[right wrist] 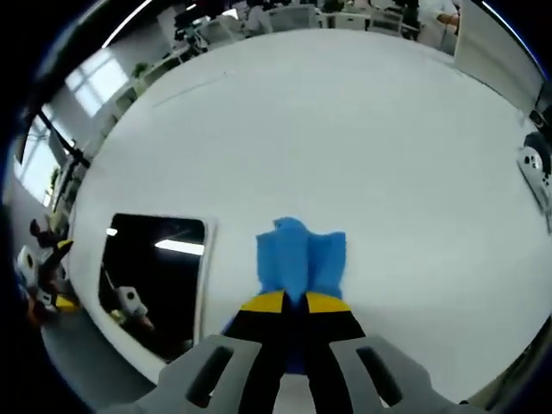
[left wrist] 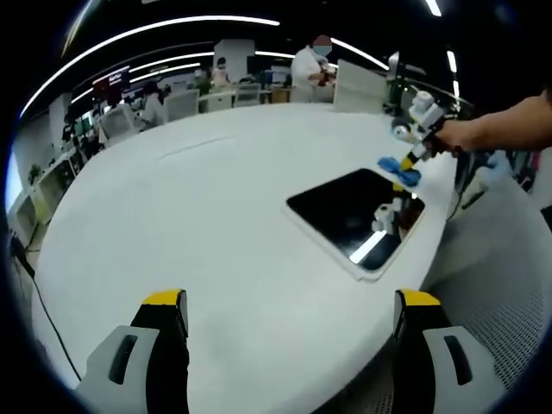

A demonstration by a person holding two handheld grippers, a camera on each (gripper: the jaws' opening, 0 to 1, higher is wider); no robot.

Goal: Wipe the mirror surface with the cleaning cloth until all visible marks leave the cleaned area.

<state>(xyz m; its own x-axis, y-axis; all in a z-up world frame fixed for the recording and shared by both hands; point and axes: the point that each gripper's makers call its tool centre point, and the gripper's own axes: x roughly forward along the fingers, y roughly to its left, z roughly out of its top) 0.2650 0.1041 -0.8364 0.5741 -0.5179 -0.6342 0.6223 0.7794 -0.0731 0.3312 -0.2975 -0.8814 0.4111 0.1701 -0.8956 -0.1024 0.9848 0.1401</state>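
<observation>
— Looking through the left gripper view, what do we have, left to right?

— Our left gripper [left wrist: 291,304] rises from the bottom edge, jaws spread wide and released, nothing between them, over the white table [left wrist: 198,207]. Right of centre lies the mirror [left wrist: 355,216], flat on the table near its edge, dark glass reflecting a ceiling light. At the mirror's upper right corner we see the cloth [left wrist: 399,169], blue, pinched by our right gripper [left wrist: 412,160], with a hand [left wrist: 461,135] coming in from the right edge.

— And the right gripper view?

— At lower left sits the mirror [right wrist: 153,278], close to the table's [right wrist: 362,129] edge. Just right of it, at centre, the cloth [right wrist: 301,255] lies bunched on the table, beside the mirror's frame; we cannot tell whether it touches it. Our right gripper [right wrist: 293,302] comes up from the bottom, jaws clenched together on the cloth's near end.

— Anything further right?

— Bare table, then a small white device [right wrist: 536,172] at the right edge.
</observation>
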